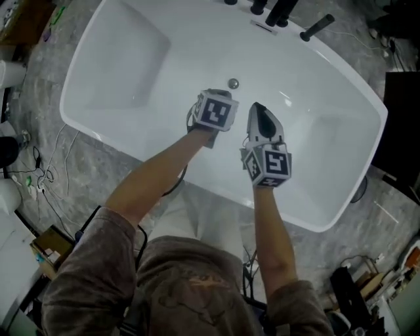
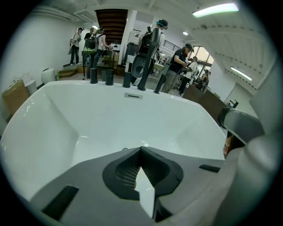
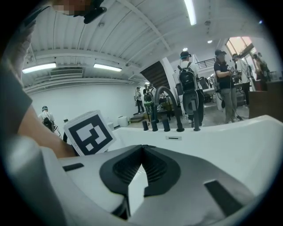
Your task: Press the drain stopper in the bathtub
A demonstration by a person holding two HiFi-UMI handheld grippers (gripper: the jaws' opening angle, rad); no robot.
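Note:
In the head view the round metal drain stopper (image 1: pixel 233 83) sits on the floor of the white bathtub (image 1: pixel 131 59), near its middle. My left gripper (image 1: pixel 220 94) hangs just short of the stopper and a little to its left, its jaws shut with nothing between them. My right gripper (image 1: pixel 255 106) is beside it to the right, a little farther from the stopper, also shut and empty. In the left gripper view the shut left gripper (image 2: pixel 140 149) points at the tub floor, where a sliver of the stopper (image 2: pixel 125 149) shows. The right gripper view shows the shut right gripper (image 3: pixel 142 147) over the tub.
Black tap fittings (image 1: pixel 272 12) and a black handle (image 1: pixel 317 27) stand on the tub's far rim, above an overflow slot (image 1: pixel 264 26). The left gripper's marker cube (image 3: pixel 90 132) is close on the right gripper's left. Cables and boxes lie on the floor around; people stand beyond.

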